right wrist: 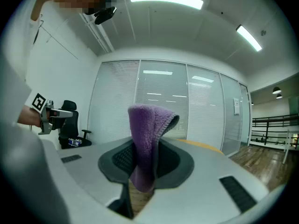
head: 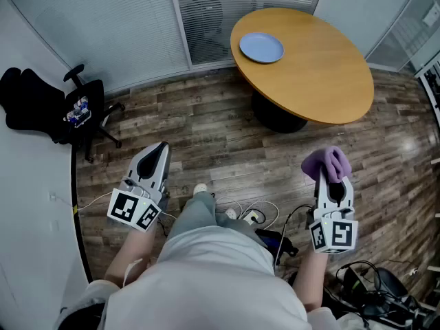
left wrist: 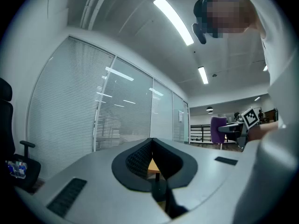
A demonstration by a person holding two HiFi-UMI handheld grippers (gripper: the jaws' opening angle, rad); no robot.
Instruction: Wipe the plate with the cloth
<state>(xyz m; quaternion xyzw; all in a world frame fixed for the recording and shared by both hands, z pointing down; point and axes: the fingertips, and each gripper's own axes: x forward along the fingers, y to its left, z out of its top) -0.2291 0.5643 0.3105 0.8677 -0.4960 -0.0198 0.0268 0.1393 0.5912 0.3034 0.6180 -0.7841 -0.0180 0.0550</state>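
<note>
A light blue plate (head: 261, 47) lies on the round wooden table (head: 323, 67) at the far side of the room. A purple cloth (head: 327, 162) is pinched in my right gripper (head: 331, 177), held low over the floor well short of the table. In the right gripper view the cloth (right wrist: 145, 139) stands folded between the shut jaws. My left gripper (head: 157, 158) is held at the left, also far from the table. Its jaws are shut with nothing between them; in the left gripper view a sliver of the table (left wrist: 153, 165) shows through the gap.
A black office chair (head: 65, 108) stands at the left by the wall. Cables and a power strip (head: 253, 217) lie on the wooden floor near my feet, with more black gear (head: 375, 284) at the lower right. Glass walls with blinds (head: 137, 26) close off the far side.
</note>
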